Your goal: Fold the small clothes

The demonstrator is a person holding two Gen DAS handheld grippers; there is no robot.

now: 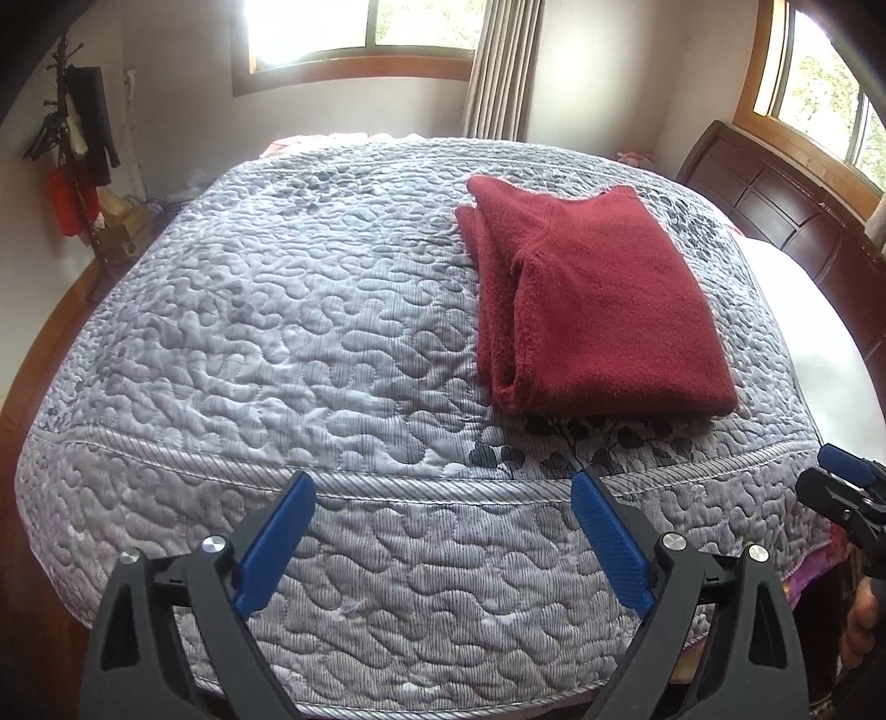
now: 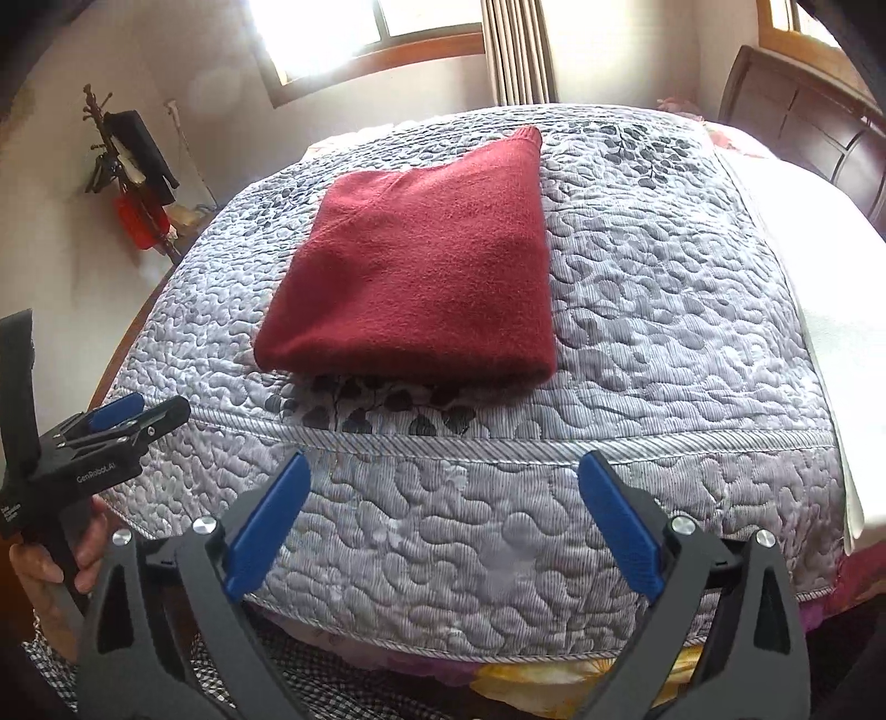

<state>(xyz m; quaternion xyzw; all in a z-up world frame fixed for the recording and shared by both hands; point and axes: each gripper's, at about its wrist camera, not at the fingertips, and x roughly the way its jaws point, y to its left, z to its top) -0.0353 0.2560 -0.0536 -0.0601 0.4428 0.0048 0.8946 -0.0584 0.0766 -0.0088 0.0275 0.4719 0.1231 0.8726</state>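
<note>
A dark red knitted garment (image 1: pixel 587 299) lies folded into a neat rectangle on the grey quilted bedspread (image 1: pixel 277 332), with a sleeve layer showing along its left side. In the right wrist view the same red garment (image 2: pixel 421 277) sits just beyond the bed's piped edge. My left gripper (image 1: pixel 443 484) hangs open over the bed's near edge, well short of the garment, with nothing between its blue pads. My right gripper (image 2: pixel 446 462) is open too, empty, in front of the garment. Each gripper shows at the edge of the other's view, held by a hand (image 2: pixel 50 559).
A dark wooden headboard (image 1: pixel 786 216) and a white pillow (image 1: pixel 830 343) are at the right. A coat stand with dark and red items (image 1: pixel 77 155) is at the left wall. Windows (image 1: pixel 360 33) and a curtain (image 1: pixel 498 66) are behind the bed.
</note>
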